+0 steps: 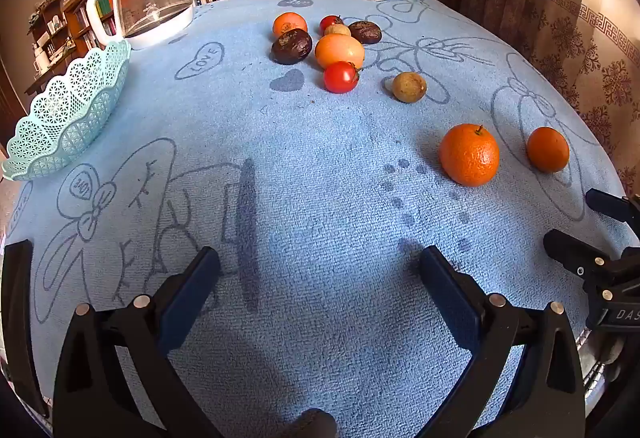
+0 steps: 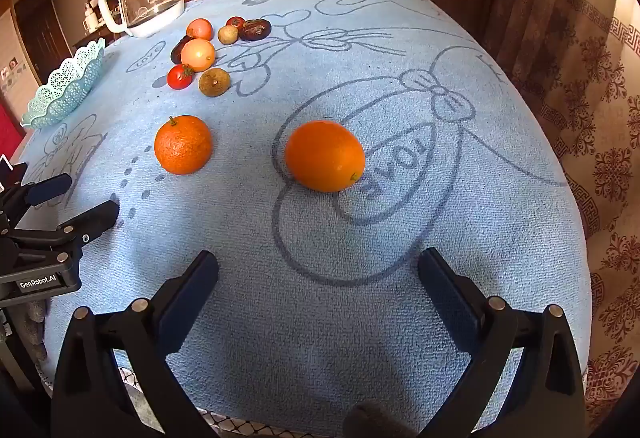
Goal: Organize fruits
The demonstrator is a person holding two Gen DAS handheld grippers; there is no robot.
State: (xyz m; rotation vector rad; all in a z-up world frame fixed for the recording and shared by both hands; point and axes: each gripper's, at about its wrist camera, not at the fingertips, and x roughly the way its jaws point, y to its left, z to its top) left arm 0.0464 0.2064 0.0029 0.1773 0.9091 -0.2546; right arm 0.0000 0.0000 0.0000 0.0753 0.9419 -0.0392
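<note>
Both the left gripper (image 1: 320, 270) and right gripper (image 2: 318, 270) hover with jaws wide, gripping nothing. 2 round oranges (image 2: 183, 144) (image 2: 325, 155) lie at 12 o'clock of the right gripper on the blue towel-covered table (image 2: 460, 238). The remaining fruit cluster (image 1: 339, 50) sits far at 12 o'clock from the left gripper, with the pale green lattice plastic basket (image 1: 68, 114) at 10 o'clock.

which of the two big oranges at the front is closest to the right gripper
The smooth orange lying on the printed LOVE balloon, straight ahead of the open right gripper. The stemmed orange sits farther left.
</note>
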